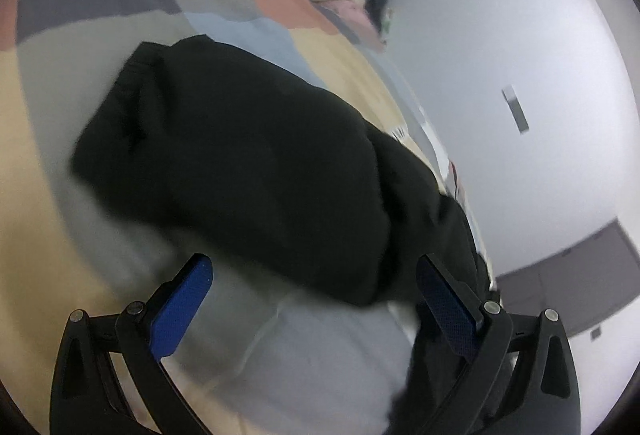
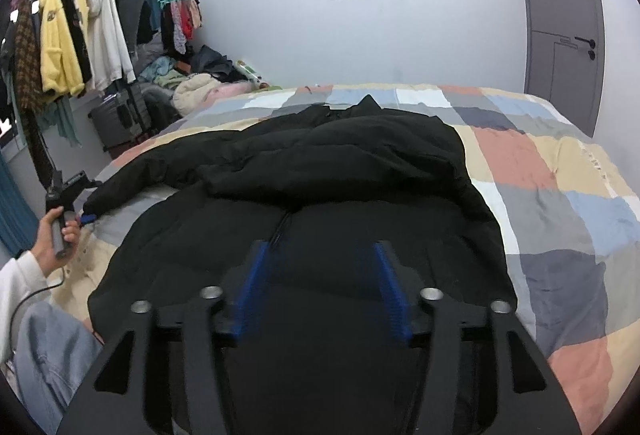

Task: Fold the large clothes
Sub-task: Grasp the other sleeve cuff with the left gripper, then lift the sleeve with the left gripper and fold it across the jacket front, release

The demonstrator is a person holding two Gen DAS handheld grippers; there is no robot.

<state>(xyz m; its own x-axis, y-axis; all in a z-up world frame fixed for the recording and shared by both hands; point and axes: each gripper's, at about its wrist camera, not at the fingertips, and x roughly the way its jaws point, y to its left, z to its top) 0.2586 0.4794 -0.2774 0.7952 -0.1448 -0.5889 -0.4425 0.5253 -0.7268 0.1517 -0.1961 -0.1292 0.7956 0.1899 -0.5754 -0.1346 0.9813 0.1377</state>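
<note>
A large black padded jacket (image 2: 320,171) lies on the bed, its front zip facing me and one sleeve folded across its chest. My right gripper (image 2: 320,255) is open, its blue pads blurred, hovering over the jacket's lower middle and holding nothing. In the left wrist view a sleeve of the jacket (image 1: 248,163) lies across the quilt. My left gripper (image 1: 316,275) is open just above the sleeve's near edge, empty. The left gripper also shows in the right wrist view (image 2: 86,217) at the sleeve's end, held in a hand.
The bed carries a patchwork quilt (image 2: 560,195) of pastel squares. A clothes rack (image 2: 80,15) with hung garments and a pile of clothes (image 2: 200,83) stand at the left. A grey door (image 2: 560,15) is at the right. The person's jeans-clad leg (image 2: 48,355) is at the bed's near left.
</note>
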